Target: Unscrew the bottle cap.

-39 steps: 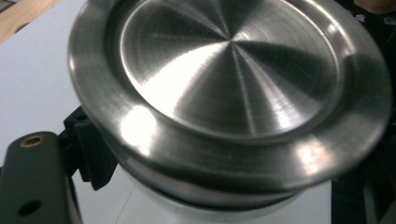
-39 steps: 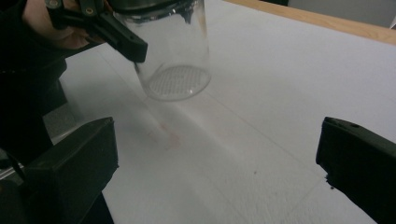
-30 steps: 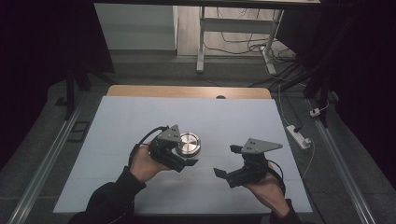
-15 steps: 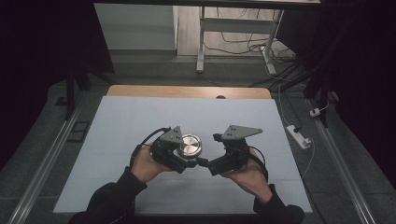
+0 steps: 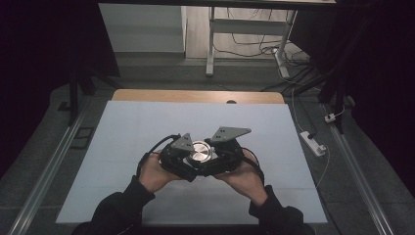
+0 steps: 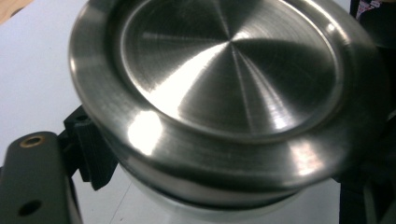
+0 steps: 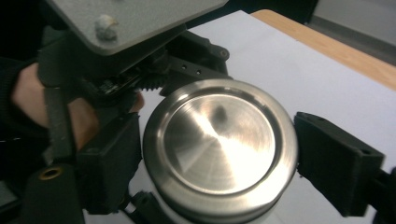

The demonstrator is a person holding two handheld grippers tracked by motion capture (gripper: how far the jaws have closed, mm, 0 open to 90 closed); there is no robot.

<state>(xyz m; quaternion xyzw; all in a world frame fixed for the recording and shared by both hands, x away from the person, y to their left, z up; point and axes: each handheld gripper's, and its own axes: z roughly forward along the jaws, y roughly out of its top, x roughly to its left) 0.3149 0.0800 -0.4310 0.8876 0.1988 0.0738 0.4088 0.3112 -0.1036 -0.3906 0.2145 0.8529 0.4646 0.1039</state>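
A round container with a brushed steel lid (image 5: 198, 152) (image 6: 224, 79) (image 7: 219, 140) is held just above the white table top (image 5: 147, 122), near its front middle. My left gripper (image 5: 192, 161) (image 6: 224, 191) is shut on the pale body under the lid; one black pad (image 6: 91, 154) shows at its side. My right gripper (image 5: 208, 157) (image 7: 222, 161) has come in from the right. Its jaws have just been closing, and the pads (image 7: 336, 163) now press on the lid's rim from both sides. Both hands sit close together.
The table's wooden far edge (image 5: 195, 96) runs across the back. A white power strip (image 5: 313, 143) lies on the floor to the right, with cables and a metal stand (image 5: 211, 44) beyond the table. Rails (image 5: 49, 171) flank the table.
My right gripper moved left from the table's right side to the container and its wide-open jaws came together on the lid. The left gripper and container stayed put.
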